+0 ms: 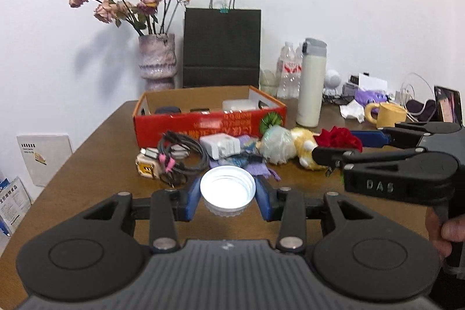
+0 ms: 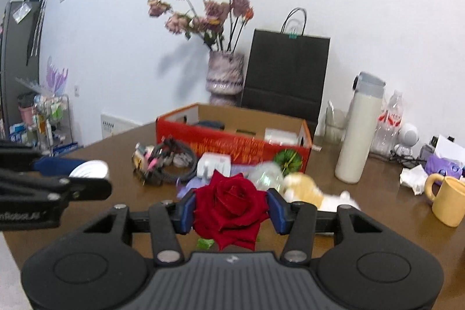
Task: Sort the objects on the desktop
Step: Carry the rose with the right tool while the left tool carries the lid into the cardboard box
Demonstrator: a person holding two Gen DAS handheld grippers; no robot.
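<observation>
My left gripper [image 1: 228, 184] is shut on a white ribbed screw lid [image 1: 227, 204], held open side up above the brown table [image 1: 96, 164]. My right gripper [image 2: 231, 199] is shut on a red rose head [image 2: 229, 211], its blue pads [image 2: 187, 211] pressing both sides. In the left wrist view the right gripper [image 1: 343, 145] hangs at the right with the rose [image 1: 338, 137]. The right wrist view shows the left gripper [image 2: 84, 175] with the lid [image 2: 90, 169] at the left. Beyond both stands a red cardboard box [image 1: 203, 127] [image 2: 232, 147] holding a few items.
In front of the box lie coiled cables [image 1: 180, 153], a white charger [image 1: 221, 145], a bagged bundle [image 1: 276, 144] and a yellow plush toy [image 1: 305, 147]. A white flask [image 1: 311, 89], yellow mug [image 1: 388, 115], flower vase [image 1: 157, 60] and black paper bag [image 1: 221, 48] stand behind.
</observation>
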